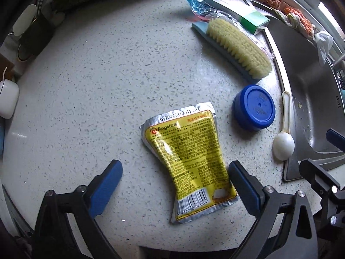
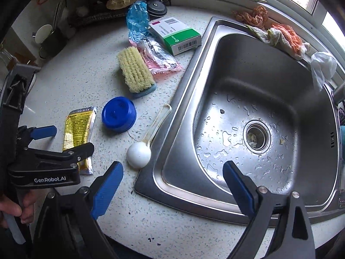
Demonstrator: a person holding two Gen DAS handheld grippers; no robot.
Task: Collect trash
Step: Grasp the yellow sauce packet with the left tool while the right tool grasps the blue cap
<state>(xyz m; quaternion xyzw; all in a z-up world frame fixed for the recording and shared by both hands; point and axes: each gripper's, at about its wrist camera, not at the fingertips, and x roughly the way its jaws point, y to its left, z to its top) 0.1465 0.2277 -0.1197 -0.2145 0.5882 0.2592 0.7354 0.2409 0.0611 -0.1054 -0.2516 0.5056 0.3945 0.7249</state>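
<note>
Hanging over the speckled worktop (image 1: pixel 86 86), the left gripper (image 1: pixel 175 181) has its fingers spread wide and gripping nothing, with the flat yellow sachet (image 1: pixel 185 161) lying between them; the right-hand pad stands just beside the sachet's edge, the left-hand one apart from it. No earlier view is given, so only this can be said. The right gripper (image 2: pixel 172 185) is likewise open and empty, poised over the near rim of the sink (image 2: pixel 189 82).

The sachet lies flat, so fingers closing above it would likely meet on air, or pinch one corner and let it slide out. It is foil and probably slippery. A sideways shove could push it toward the blue lid (image 1: pixel 254 108) and the white spoon (image 1: pixel 283 143) to its right, which look like kitchen things rather than trash.
</note>
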